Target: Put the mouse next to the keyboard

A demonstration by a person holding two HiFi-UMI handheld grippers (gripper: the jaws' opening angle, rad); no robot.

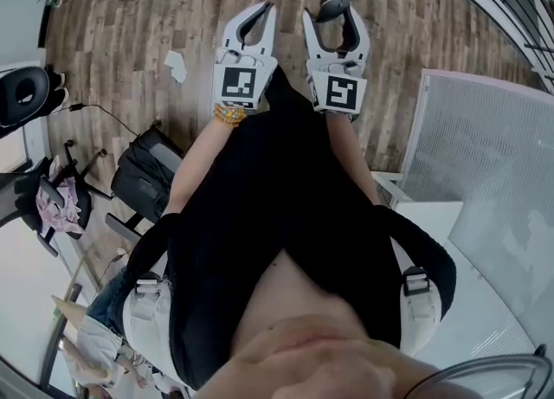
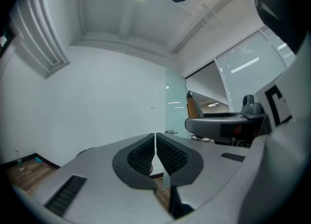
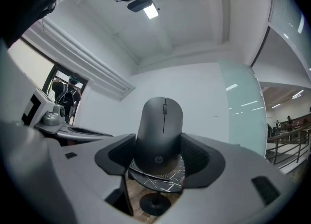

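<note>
One mouse, long axis upright, wheel end up, sits clamped by fingers of the right gripper; left gripper fingers together.

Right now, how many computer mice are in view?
1. The mouse is gripped between the jaws of the right gripper, in the air. Others may be hidden.
</note>
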